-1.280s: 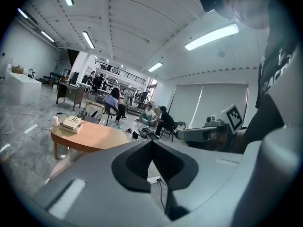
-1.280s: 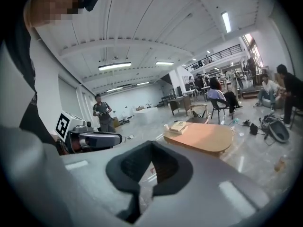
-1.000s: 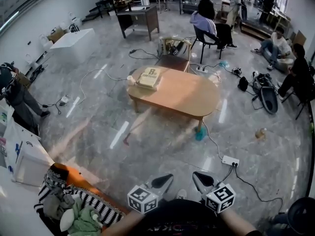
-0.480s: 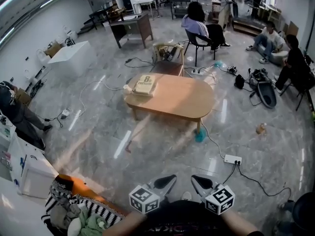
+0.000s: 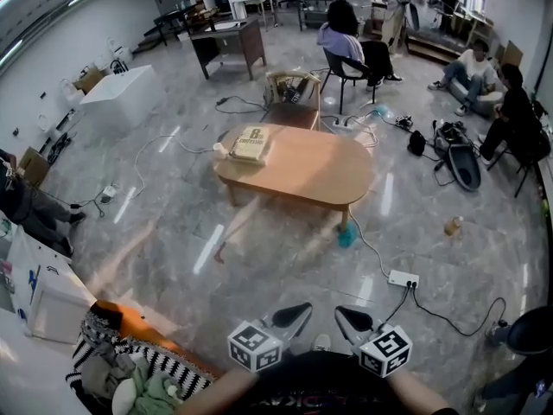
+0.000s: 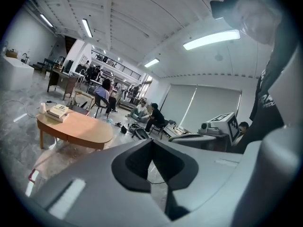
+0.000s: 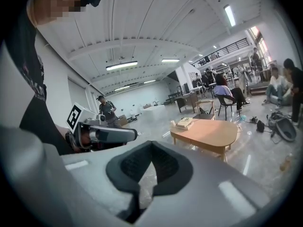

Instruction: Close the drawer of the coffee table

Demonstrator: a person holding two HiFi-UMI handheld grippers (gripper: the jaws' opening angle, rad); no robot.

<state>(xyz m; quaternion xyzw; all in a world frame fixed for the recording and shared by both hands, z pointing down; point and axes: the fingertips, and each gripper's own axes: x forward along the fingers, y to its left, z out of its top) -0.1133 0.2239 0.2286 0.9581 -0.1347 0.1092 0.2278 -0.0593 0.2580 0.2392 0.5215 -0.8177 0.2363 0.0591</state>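
The oval wooden coffee table (image 5: 302, 169) stands a few steps ahead on the marble floor, with a book (image 5: 249, 143) on its left end. From here I cannot make out its drawer. Both grippers hover side by side at the bottom of the head view, far from the table. The left gripper (image 5: 294, 315) is shut and holds nothing, and so is the right gripper (image 5: 348, 317). In the left gripper view the table (image 6: 78, 129) lies beyond the closed left gripper (image 6: 151, 142). The right gripper view shows the table (image 7: 208, 132) past the closed right gripper (image 7: 151, 144).
A power strip (image 5: 403, 278) with cables lies on the floor to the right, and a teal object (image 5: 347, 235) sits by a table leg. A chair (image 5: 292, 93) stands behind the table. Clothes (image 5: 130, 372) are piled at lower left. People sit at the far right.
The head view has shifted a little, so the table sits slightly further left in the picture. Both grippers stay shut and hardly move.
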